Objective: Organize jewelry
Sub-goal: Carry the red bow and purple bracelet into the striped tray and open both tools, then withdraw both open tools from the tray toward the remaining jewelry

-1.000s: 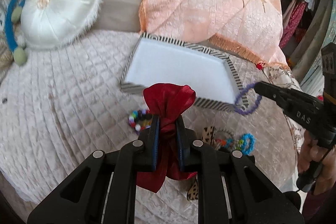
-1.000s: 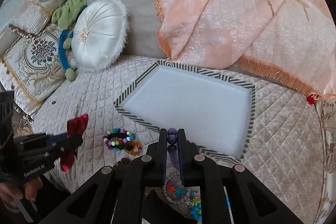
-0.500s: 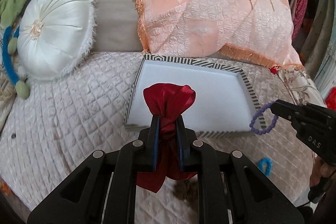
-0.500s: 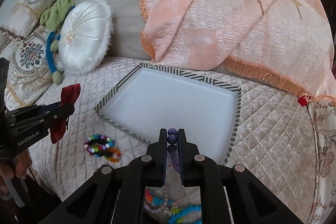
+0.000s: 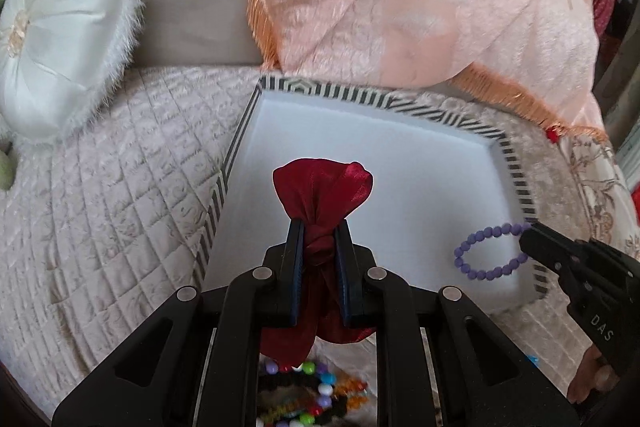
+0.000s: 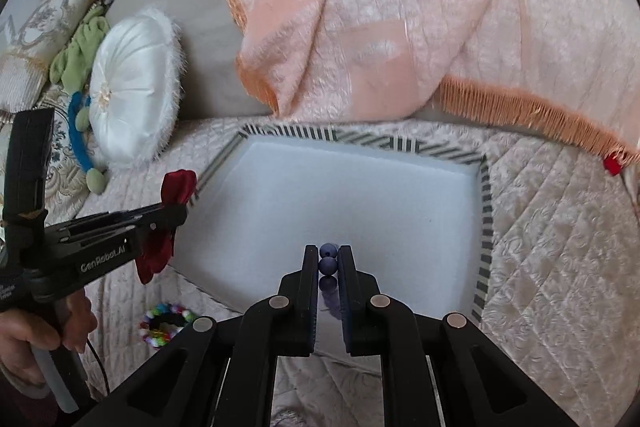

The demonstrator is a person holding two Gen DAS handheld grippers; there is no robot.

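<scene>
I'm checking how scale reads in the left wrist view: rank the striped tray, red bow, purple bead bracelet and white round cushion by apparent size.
1. striped tray
2. white round cushion, partly cut off
3. red bow, close to the camera, so enlarged
4. purple bead bracelet

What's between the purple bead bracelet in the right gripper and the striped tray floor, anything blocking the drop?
Nothing visible. The purple bead bracelet hangs from the right gripper over the near right corner of the striped tray, whose white floor shows bare. The left gripper, shut on the red bow, is off to the tray's left side.
</scene>
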